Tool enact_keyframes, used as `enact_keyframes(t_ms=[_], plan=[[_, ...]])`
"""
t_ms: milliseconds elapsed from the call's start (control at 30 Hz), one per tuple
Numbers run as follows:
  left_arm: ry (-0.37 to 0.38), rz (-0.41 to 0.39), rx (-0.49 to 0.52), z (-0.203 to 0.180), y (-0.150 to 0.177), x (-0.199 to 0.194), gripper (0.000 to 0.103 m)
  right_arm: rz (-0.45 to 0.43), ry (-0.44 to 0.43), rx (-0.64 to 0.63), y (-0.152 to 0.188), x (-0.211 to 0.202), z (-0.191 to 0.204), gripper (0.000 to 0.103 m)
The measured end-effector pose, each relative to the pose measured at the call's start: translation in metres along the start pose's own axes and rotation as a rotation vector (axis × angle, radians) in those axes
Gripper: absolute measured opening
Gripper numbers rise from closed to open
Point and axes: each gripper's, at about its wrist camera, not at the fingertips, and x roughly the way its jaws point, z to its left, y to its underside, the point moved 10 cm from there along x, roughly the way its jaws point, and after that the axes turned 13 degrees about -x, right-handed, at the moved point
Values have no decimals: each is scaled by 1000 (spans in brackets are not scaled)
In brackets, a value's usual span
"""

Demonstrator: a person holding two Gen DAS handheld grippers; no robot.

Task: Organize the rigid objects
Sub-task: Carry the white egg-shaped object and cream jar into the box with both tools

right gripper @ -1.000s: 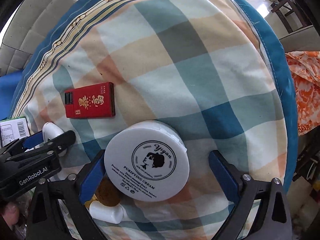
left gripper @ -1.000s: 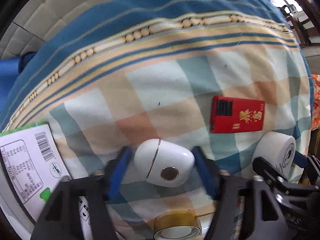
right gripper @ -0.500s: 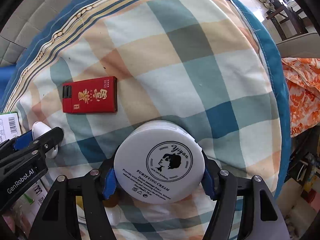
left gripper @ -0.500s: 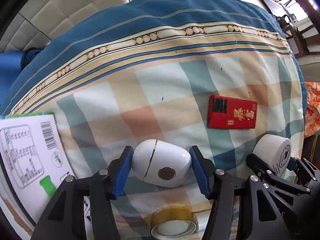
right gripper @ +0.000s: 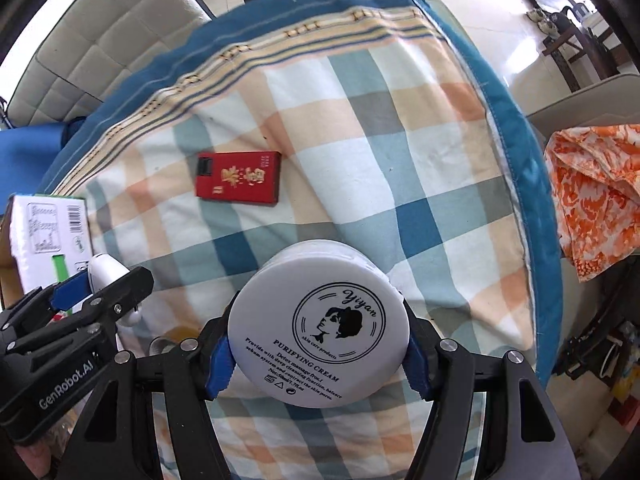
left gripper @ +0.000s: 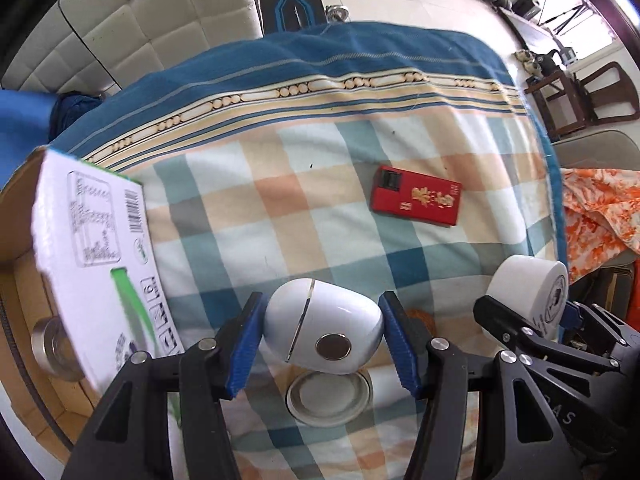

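Left tongs (left gripper: 322,340) clamp the white egg-shaped case (left gripper: 322,332), long axis crosswise; right tongs (right gripper: 318,354) clamp the cream jar (right gripper: 320,328), lid facing the camera, base hidden.

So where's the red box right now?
The red box lies flat on the checked blanket, out ahead of both tools, untouched; in the right wrist view it's up left of the cream jar.

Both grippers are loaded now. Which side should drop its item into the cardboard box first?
Left. The left gripper, shut on the white egg-shaped case, is right beside the open cardboard box. The right gripper, shut on the cream jar, sits farther from it, beyond the left gripper.
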Motion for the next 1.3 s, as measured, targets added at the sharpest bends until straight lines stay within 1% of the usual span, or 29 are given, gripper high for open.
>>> enact_keyframes(t_ms=[100, 200, 267, 333, 433, 600, 800, 967, 1067, 1167, 1200, 1233, 1300], plan=[[1, -9, 2, 0, 3, -11, 55, -10, 7, -1, 3, -3, 0, 70], [10, -10, -4, 4, 5, -17, 55, -2, 22, 1, 17, -2, -6, 70], [14, -10, -6, 3, 1, -13, 55, 1, -2, 4, 38, 7, -3, 70], [15, -11, -4, 4, 10, -10, 55, 14, 7, 5, 53, 12, -4, 70], [23, -15, -2, 4, 12, -14, 55, 19, -6, 7, 66, 9, -2, 70], [52, -53, -1, -1, 16, -38, 55, -23, -9, -13, 74, -18, 13, 70], [104, -131, -9, 14, 13, -91, 55, -102, -29, -66, 70, -72, 51, 70], [126, -188, -52, 61, 11, -133, 55, -149, -66, -142, 62, -106, 112, 70], [102, -221, -85, 104, 10, -150, 55, -165, -85, -198, 57, -114, 160, 70], [60, -239, -134, 157, 8, -157, 55, -156, -112, -233, 52, -110, 208, 70], [43, -240, -162, 180, 7, -156, 55, -152, -116, -242, 50, -107, 221, 70], [32, -239, -179, 194, 7, -155, 55, -146, -119, -258, 49, -102, 238, 70], [11, -222, -233, 235, 8, -146, 55, -130, -126, -280, 46, -91, 267, 70]])
